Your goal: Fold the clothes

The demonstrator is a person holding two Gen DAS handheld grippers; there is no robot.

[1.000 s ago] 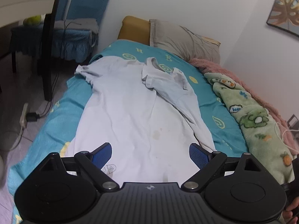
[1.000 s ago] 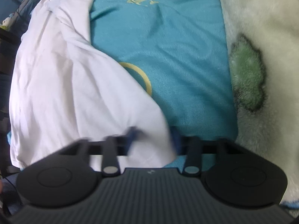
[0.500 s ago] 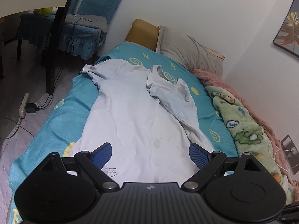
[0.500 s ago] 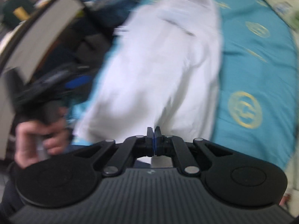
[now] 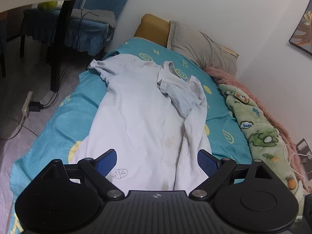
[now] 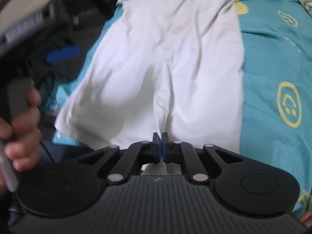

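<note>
Nearest to us, our right gripper (image 6: pixel 162 146) has its jaws nearly together on a pinch of the white T-shirt (image 6: pixel 175 62) at its near hem; the cloth rises in a ridge straight into the blue pads (image 6: pixel 155 146). A second ago those jaws were still apart at the shirt's right edge over the teal sheet; they then closed fully and have just eased open a little, yet the pads look to be pressing fabric. The right side panel now lies turned over onto the body of the shirt, so we judge the first lengthwise fold to be largely made. Our left gripper (image 5: pixel 157 162) hangs over the near hem with its jaws wide apart and nothing between them, much as it was a second ago; in the right wrist view the hand (image 6: pixel 21 128) carrying it shows blurred at the left. Farther up, the shirt stretches along the bed (image 5: pixel 58 120), collar and a rumpled sleeve bunched toward the far end, with the grey pillow (image 5: pixel 198 44) beyond and the green blanket (image 5: pixel 259 128) along the wall side. The left side panel is not yet folded, which we take as next.
</note>
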